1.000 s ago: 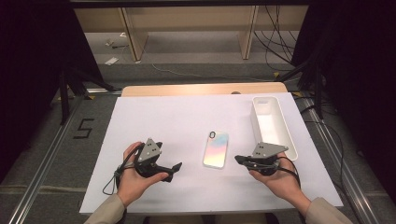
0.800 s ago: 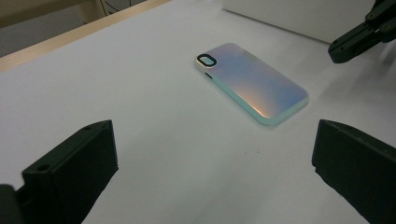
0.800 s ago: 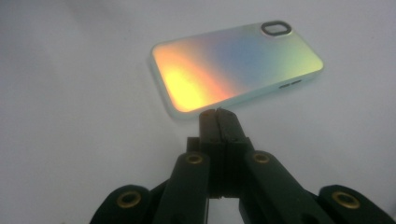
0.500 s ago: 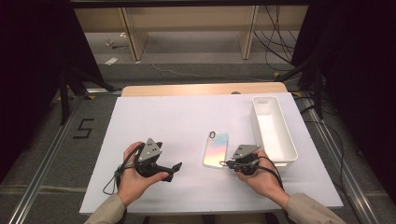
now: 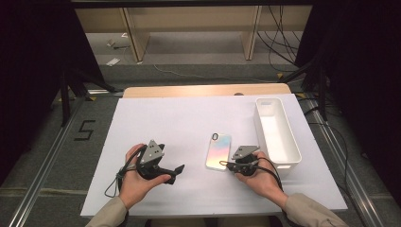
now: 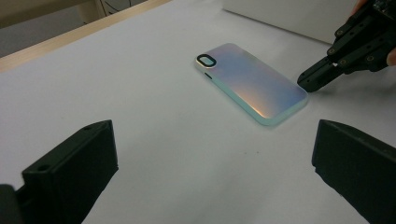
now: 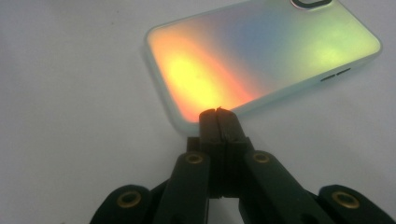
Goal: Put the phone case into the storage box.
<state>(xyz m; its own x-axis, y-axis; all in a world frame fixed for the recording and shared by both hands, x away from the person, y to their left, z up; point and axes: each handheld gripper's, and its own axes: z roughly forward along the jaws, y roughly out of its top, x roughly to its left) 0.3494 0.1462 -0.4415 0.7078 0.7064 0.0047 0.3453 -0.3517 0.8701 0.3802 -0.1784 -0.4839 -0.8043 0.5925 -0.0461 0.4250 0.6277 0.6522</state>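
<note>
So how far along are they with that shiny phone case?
Barely started. The phone case lies flat on the white sheet, outside the white tray. The right gripper, jaws shut, has its tip at the case's near edge. The left gripper waits open. Any lifting or moving is left.

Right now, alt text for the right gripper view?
The right hand-held gripper, jaws shut together, has its tip at the near edge of an iridescent phone case lying flat on the white table cover; whether they touch cannot be told.
</note>
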